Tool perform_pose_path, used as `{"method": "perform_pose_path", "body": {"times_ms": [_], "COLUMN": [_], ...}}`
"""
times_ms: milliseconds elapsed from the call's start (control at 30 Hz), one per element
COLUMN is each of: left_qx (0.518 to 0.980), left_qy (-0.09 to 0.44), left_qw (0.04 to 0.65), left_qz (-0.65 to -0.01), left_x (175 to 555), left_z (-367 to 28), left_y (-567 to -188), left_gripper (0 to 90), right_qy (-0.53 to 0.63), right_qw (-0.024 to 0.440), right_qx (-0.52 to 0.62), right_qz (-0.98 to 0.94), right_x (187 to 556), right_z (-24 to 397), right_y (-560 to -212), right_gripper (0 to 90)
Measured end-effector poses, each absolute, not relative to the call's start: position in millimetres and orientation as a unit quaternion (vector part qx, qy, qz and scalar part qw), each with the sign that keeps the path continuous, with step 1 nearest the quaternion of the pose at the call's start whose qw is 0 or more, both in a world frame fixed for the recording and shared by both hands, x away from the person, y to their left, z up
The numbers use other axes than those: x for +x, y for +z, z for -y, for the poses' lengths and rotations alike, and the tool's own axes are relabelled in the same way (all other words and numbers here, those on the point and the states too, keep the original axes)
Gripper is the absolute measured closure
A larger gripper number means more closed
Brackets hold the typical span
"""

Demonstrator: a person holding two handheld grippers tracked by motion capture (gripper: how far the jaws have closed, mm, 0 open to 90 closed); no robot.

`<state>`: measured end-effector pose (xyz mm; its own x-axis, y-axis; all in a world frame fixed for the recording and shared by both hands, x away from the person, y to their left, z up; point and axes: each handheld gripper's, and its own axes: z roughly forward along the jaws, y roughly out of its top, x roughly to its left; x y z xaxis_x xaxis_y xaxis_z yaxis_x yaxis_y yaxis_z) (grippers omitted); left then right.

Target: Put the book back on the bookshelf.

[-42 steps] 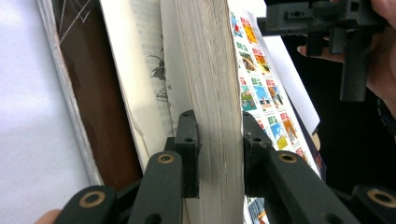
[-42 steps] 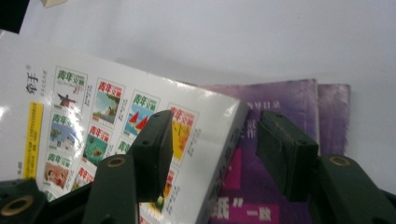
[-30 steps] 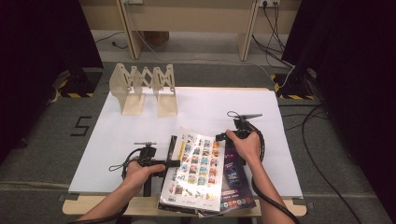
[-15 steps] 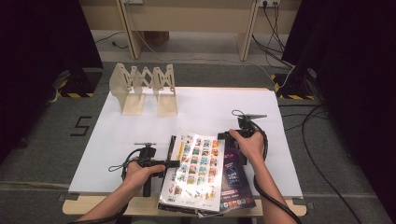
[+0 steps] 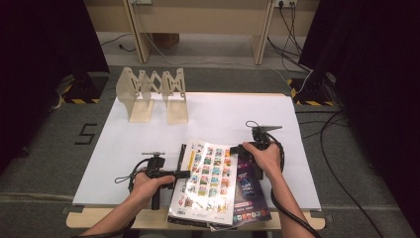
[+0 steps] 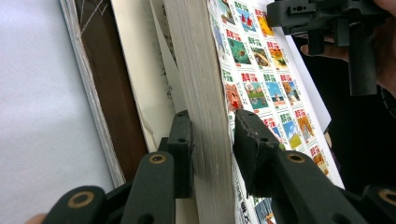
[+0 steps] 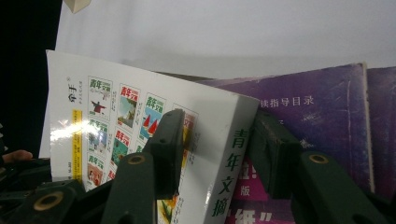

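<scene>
White sheet (image 5: 148,148): covers the table; all the work sits on it.
Top book (image 5: 207,181): thick, its cover a grid of small coloured pictures; at 6 o'clock on the sheet, by the near edge, lying tilted on a stack.
Purple book (image 5: 247,186): under the top book, showing at its 3 o'clock side.
Left gripper (image 6: 212,140): at 9 o'clock of the top book; one jaw touches the page edges from below, the other sits at the cover, and whether it presses I cannot tell.
Right gripper (image 7: 217,140): at 2 o'clock of the top book, jaws wide on either side of its spine corner; they have just been closing, with the corner between them. One jaw lies on the cover, the other stands off the spine over the purple book, so no grip.
Wooden rack (image 5: 153,94): at 11 o'clock on the sheet, well apart from the books.
Hands: left hand (image 5: 148,184) and right hand (image 5: 265,157) each wrap a gripper body.
</scene>
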<state>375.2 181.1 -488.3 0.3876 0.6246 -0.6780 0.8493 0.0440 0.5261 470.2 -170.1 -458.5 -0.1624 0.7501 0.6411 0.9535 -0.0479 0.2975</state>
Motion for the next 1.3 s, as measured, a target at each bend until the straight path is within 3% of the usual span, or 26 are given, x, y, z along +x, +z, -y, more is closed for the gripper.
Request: {"method": "perform_pose_path", "body": {"times_ms": [233,733,900,1033,1300], "left_qx": [0.682,0.685,0.685,0.684,0.69], "left_qy": [-0.121,-0.12,-0.12,-0.126,-0.106], "left_qw": [0.473,0.469,0.468,0.467,0.469], "left_qz": [-0.545,-0.545,-0.545,-0.545,-0.541], "left_x": [375.8,377.1,377.1,377.7,376.3], "left_z": [-183.6,-183.4,-183.7,-187.2,-192.4], "left_y": [-488.2,-487.0,-486.6,-486.3,-480.8], "left_gripper": [67.9,67.7,67.5,66.8,59.8], "right_qy": [-0.371,-0.365,-0.365,-0.397,-0.423], "right_qw": [0.15,0.159,0.153,0.183,0.171], "right_qx": [-0.62,-0.622,-0.62,-0.618,-0.592], "right_qz": [0.676,0.674,0.677,0.653,0.664], "right_x": [468.5,472.8,472.3,472.0,465.6], "right_z": [165.1,162.7,161.4,165.5,153.5], "right_y": [-455.2,-462.3,-461.8,-452.6,-417.0], "right_gripper": [59.9,56.5,59.8,70.3,73.9]}}
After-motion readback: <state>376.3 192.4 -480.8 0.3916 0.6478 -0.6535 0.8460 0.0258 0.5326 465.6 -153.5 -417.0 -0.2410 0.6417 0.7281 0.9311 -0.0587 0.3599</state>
